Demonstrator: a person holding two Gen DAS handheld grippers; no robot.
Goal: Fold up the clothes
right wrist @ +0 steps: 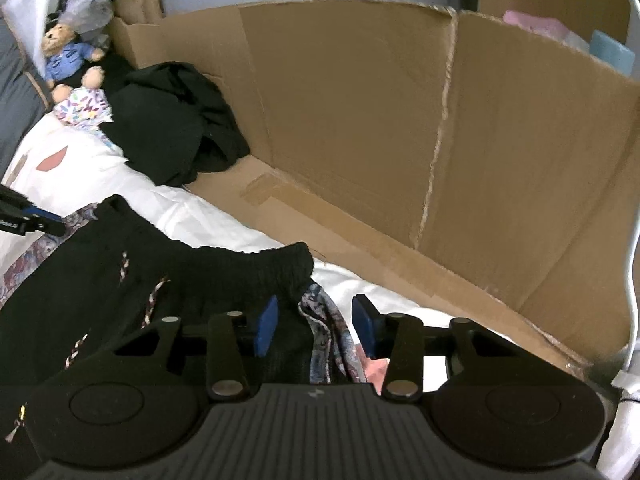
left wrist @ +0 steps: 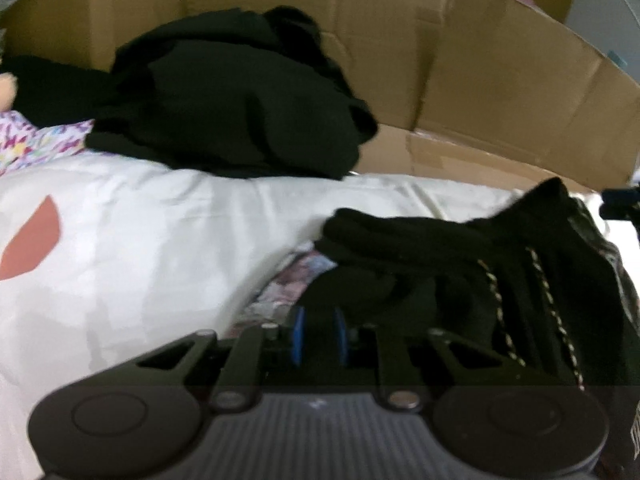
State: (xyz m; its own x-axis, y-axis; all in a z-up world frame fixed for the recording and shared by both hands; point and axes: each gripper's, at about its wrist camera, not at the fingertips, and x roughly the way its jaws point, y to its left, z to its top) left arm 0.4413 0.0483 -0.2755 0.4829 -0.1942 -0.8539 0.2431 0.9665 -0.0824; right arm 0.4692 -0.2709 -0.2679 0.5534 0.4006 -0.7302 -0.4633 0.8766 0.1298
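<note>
Black shorts point(right wrist: 120, 280) with braided drawstrings lie on a white sheet point(right wrist: 80, 176), on top of a paisley-patterned cloth point(right wrist: 324, 320). My right gripper point(right wrist: 314, 328) is open, its blue pads on either side of the shorts' elastic waistband corner and the patterned cloth below it. In the left wrist view the shorts point(left wrist: 440, 264) stretch off to the right. My left gripper point(left wrist: 319, 336) has its blue pads close together with dark fabric of the shorts between them. That gripper point(right wrist: 36, 216) shows at the left edge of the right wrist view, by the shorts' far corner.
A heap of black clothes point(left wrist: 240, 100) sits at the back against a tall cardboard wall point(right wrist: 400, 120). A teddy bear point(right wrist: 66, 56) and a colourful speckled cloth point(right wrist: 84, 108) lie at the far left. Flat cardboard point(right wrist: 320, 220) borders the sheet on the right.
</note>
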